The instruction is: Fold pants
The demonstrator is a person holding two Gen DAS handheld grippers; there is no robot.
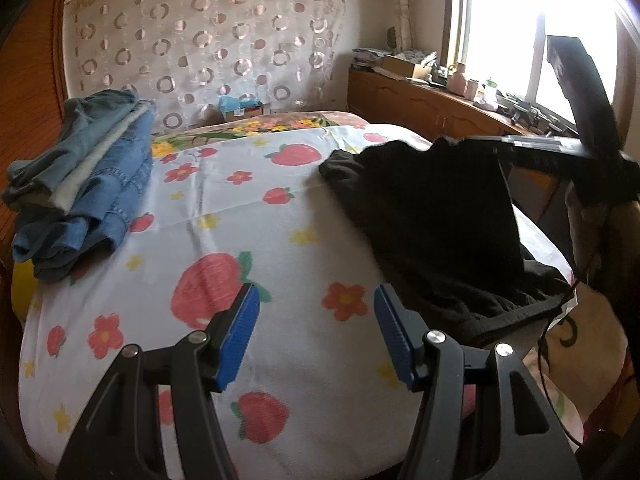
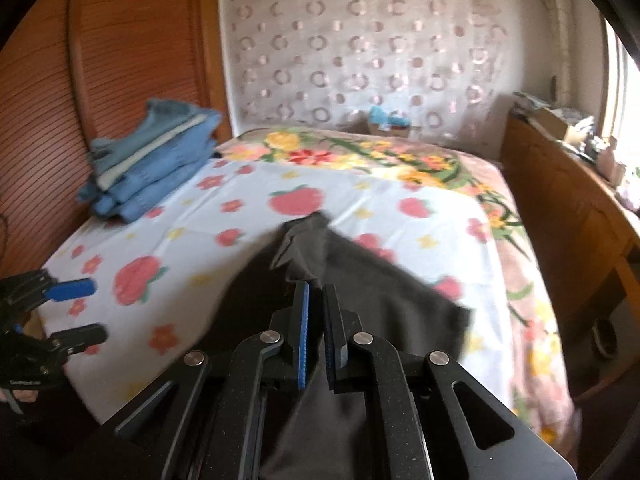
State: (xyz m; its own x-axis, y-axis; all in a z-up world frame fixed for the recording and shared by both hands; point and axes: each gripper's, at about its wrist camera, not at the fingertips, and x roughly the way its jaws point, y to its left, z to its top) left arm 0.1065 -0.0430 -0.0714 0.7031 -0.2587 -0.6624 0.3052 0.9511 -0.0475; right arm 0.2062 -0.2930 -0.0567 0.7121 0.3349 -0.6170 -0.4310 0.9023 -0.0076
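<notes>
Black pants (image 1: pixel 436 216) lie on the right side of the strawberry-print bedsheet (image 1: pixel 256 240), with one end lifted. My right gripper (image 2: pixel 316 300) is shut on the black pants (image 2: pixel 360 280) and holds a fold of the cloth above the bed. It also shows in the left wrist view (image 1: pixel 532 146) at the upper right, with cloth hanging from it. My left gripper (image 1: pixel 316 320) is open and empty above the sheet, left of the pants. It appears at the left edge of the right wrist view (image 2: pixel 76 312).
A stack of folded jeans (image 1: pixel 84 184) sits at the bed's far left, next to a wooden headboard (image 2: pixel 80 80). A wooden cabinet (image 1: pixel 424 108) with clutter runs under the window on the right. A small box (image 1: pixel 244 108) sits past the bed's far edge.
</notes>
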